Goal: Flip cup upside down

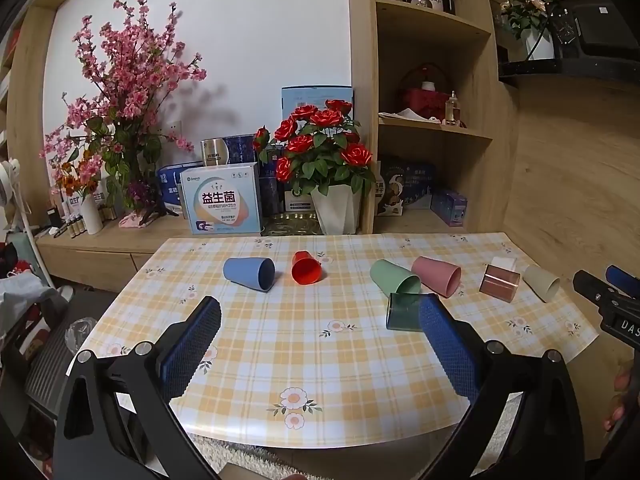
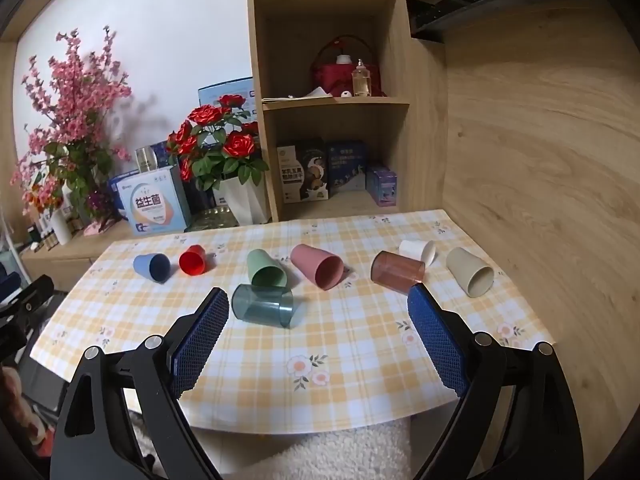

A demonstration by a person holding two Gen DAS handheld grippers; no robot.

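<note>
Eight cups lie tipped on their sides across the checked surface (image 2: pixel 360 360), none yet set mouth-down. From the left: a blue cup (image 2: pixel 152 267), a red cup (image 2: pixel 193 261), a green cup (image 2: pixel 265 269) with a smoky teal cup (image 2: pixel 262 305) just in front of it, then a pink cup (image 2: pixel 318 266), a clear brown cup (image 2: pixel 396 272), a small white cup (image 2: pixel 418 251) behind it, and a beige cup (image 2: pixel 470 272). The left gripper (image 1: pixel 320 312) and the right gripper (image 2: pixel 318 304) both hang empty, fingers spread wide, short of the row. The teal cup looks nearest, just beside the right gripper's left finger, its long axis running roughly crosswise, mouth to the right; the green cup close behind may crowd a grasp, though the lens bends things.
</note>
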